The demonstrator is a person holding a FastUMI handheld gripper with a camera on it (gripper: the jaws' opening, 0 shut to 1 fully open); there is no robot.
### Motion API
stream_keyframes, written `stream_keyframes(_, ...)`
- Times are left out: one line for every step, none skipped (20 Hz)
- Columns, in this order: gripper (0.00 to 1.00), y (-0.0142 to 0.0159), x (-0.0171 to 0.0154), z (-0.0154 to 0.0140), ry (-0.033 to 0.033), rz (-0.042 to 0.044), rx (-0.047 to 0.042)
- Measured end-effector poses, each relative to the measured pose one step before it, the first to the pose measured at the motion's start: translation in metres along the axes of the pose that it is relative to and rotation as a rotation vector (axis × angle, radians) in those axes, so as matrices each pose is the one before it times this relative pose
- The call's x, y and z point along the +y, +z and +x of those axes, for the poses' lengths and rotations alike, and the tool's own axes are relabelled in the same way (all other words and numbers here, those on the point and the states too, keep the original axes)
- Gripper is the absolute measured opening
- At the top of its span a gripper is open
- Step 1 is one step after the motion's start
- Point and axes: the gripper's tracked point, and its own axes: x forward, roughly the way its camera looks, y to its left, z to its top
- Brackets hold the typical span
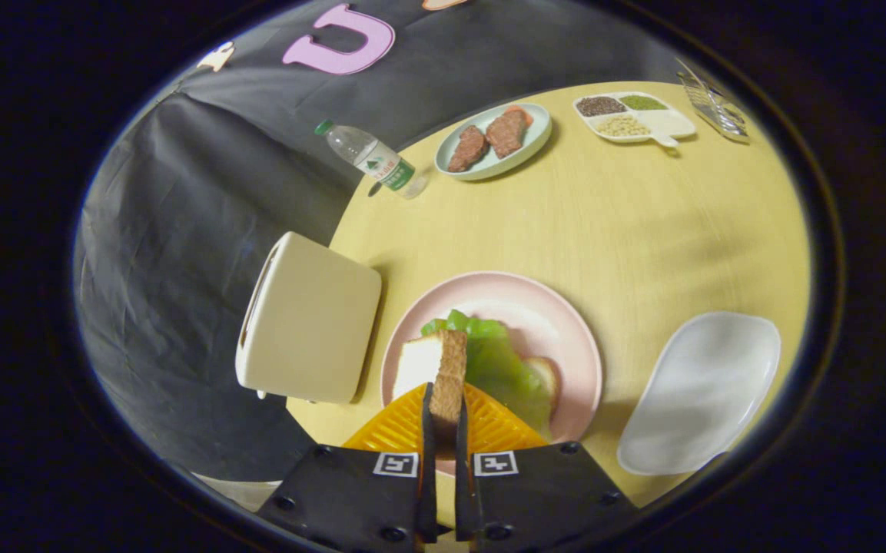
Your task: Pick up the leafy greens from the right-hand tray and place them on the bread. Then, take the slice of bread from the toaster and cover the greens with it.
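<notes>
My gripper [443,418] is shut on a slice of bread [433,367], held on edge between the two orange fingers [393,430], its crust toward me. The slice hangs just above the pink plate [550,307]. On that plate the leafy greens [500,365] lie over a lower bread slice whose edge [546,376] peeks out to their right. The cream toaster [308,319] stands left of the plate at the table's edge. The white right-hand tray [700,392] sits bare to the right of the plate.
Across the round yellow table [642,223] are a water bottle [373,160], a pale green plate with meat pieces [492,140], a divided dish of grains [633,117] and a shiny packet [713,106]. Black cloth surrounds the table.
</notes>
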Motion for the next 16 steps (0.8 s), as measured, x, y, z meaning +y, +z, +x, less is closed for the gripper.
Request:
stream_keyframes(0.17,-0.00118,-0.00334,-0.00149,-0.00879,-0.0106,0.00221)
stream_keyframes(0.19,-0.00094,-0.00266,0.00049,-0.01321,-0.01254,0.00082)
stream_keyframes(0.27,0.00055,-0.00622,0.00077,-0.01938,-0.0159,-0.0013)
stream_keyframes(0.35,-0.00148,-0.00649,-0.0013,-0.01565,-0.01134,0.0002)
stream_keyframes(0.43,-0.0007,-0.00222,-0.00299,-0.00134,-0.00884,0.00172)
stream_keyframes(0.47,-0.00033,-0.00201,-0.00247,-0.00518,-0.01105,-0.00543)
stream_keyframes(0.52,0.001,-0.00293,-0.00244,-0.00389,-0.00991,-0.00748)
stream_keyframes(0.56,0.00005,-0.00129,-0.0054,0.00079,-0.00684,-0.00688)
stream_keyframes(0.6,0.0029,-0.00152,-0.00467,-0.00221,-0.01014,-0.01633)
stream_keyframes(0.64,0.00358,-0.00134,-0.0059,0.00012,-0.01633,-0.0201)
stream_keyframes(0.68,0.00522,-0.0004,-0.00676,0.00264,-0.02106,-0.02632)
stream_keyframes(0.72,0.00535,-0.00048,-0.0083,0.00291,-0.02511,-0.03196)
stream_keyframes(0.76,0.00795,-0.00149,-0.00802,-0.00033,-0.02713,-0.04544)
stream_keyframes(0.8,0.01218,0.00082,-0.00956,-0.00297,-0.02802,-0.05062)
stream_keyframes(0.84,0.01084,-0.00244,-0.00867,-0.00828,-0.02788,-0.05364)
stream_keyframes(0.88,0.01103,-0.00309,-0.00985,-0.01567,-0.03085,-0.05732)
